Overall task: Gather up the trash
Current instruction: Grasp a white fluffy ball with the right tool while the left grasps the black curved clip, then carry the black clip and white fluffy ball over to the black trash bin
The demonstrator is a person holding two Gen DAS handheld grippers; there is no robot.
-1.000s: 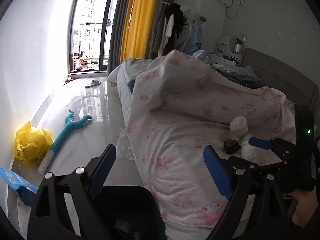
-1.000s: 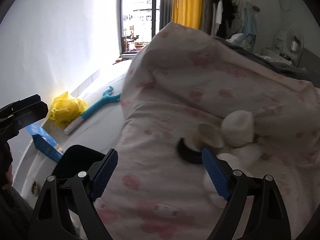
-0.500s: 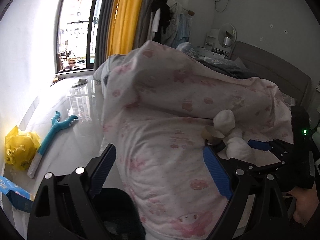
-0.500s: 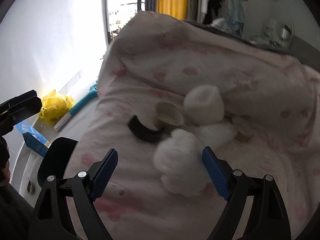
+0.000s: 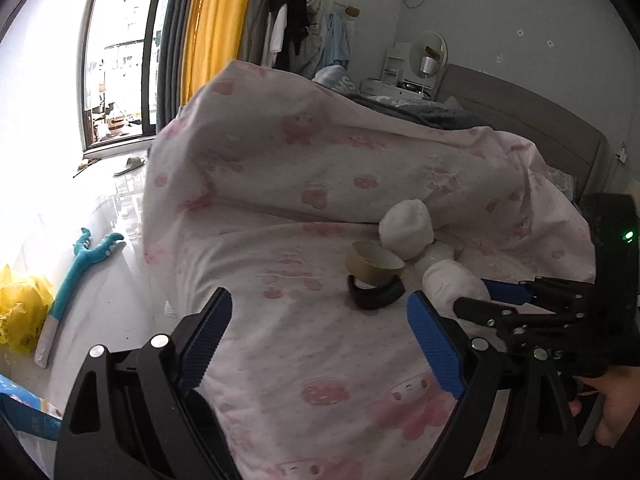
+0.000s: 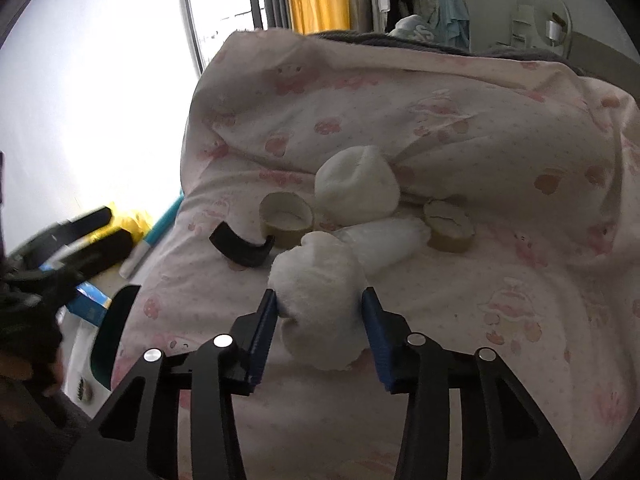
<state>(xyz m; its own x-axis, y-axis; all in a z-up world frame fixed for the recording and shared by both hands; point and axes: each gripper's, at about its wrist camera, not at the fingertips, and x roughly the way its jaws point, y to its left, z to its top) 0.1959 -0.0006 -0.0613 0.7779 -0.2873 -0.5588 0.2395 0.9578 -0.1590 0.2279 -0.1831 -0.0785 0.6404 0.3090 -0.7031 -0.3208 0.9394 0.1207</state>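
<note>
Right tool [image 6: 320, 312]: jaws narrowed onto a white paper wad [image 6: 320, 308]; both blue pads [image 6: 370, 320] press its sides. The wad rests on the pink quilt [image 6: 480, 300] of the bed.
Left tool [image 5: 320, 336]: jaws spread wide, nothing between them; it hangs above the near edge of the quilt, well short of the trash cluster.
Right tool, seen from the left wrist view: at the right of the frame [image 5: 476, 296], its blue tips at the nearest white wad [image 5: 452, 282].
Trash cluster: gathered together on the quilt in a shallow fold, below the raised hump of bedding.
Second wad [image 6: 356, 184]: white, rounded, at the back of the cluster against the hump.
Third wad [image 6: 384, 244]: long, white, lying between the gripped wad and the far cardboard ring, touching the gripped wad.
Cardboard ring, near [image 6: 286, 216]: short tape core, open side up, tilted, just left of the second wad.
Cardboard ring, far [image 6: 448, 228]: similar core, right of the long wad.
Black strip [image 6: 240, 246]: curved, dark, lying beside the near ring; contact cannot be told.
Bin [image 6: 114, 328]: dark container at the bedside, lower left of the right wrist view; contents not visible.
Floor items: yellow bag [image 5: 22, 312], teal-handled brush [image 5: 76, 276] and blue box [image 5: 24, 408] beside the bed.
</note>
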